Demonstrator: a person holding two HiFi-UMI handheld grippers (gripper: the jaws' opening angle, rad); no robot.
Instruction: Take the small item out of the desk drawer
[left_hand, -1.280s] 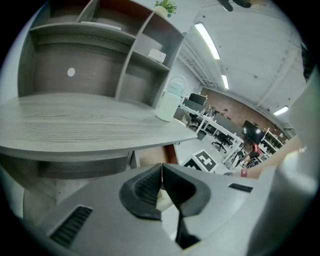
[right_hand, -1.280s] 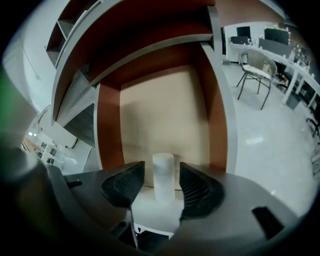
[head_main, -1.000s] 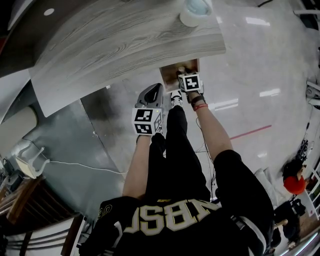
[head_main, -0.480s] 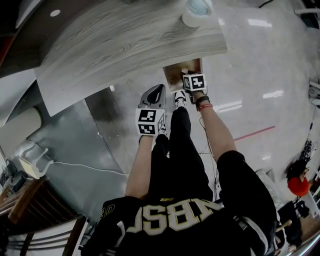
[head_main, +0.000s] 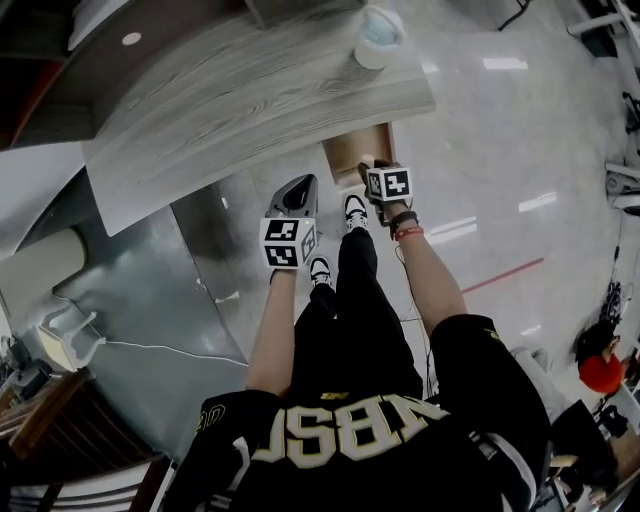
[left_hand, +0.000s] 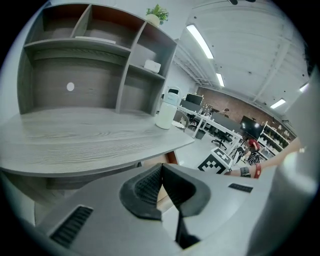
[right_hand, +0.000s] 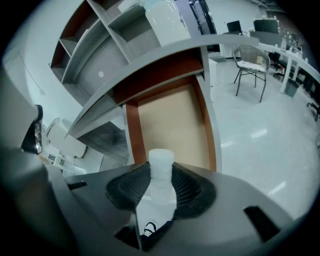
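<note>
The right gripper (right_hand: 160, 186) has its two black pads pressed on a small white bottle (right_hand: 161, 159), one pad on each side, so the jaws are only partly closed, with the bottle held tight in the gap. The bottle stands up straight with its cap poking out above the pads. Just behind it is the open drawer (right_hand: 170, 117), pulled out from under the desk (right_hand: 150, 55), and the light brown bottom of the drawer looks bare (no other small thing shows in there). From the head view, the right gripper (head_main: 386, 183) sits right at the front edge of the drawer (head_main: 350, 152), so I think the bottle has been picked up and is just about out, but I cannot tell if it is fully past the front edge. What is left, I think, is to pull the bottle well away from the drawer and maybe put it down somewhere. The left gripper (left_hand: 161, 186) has its jaws closed together with nothing in them, and it hangs in front of the desk, apart from the drawer.
</note>
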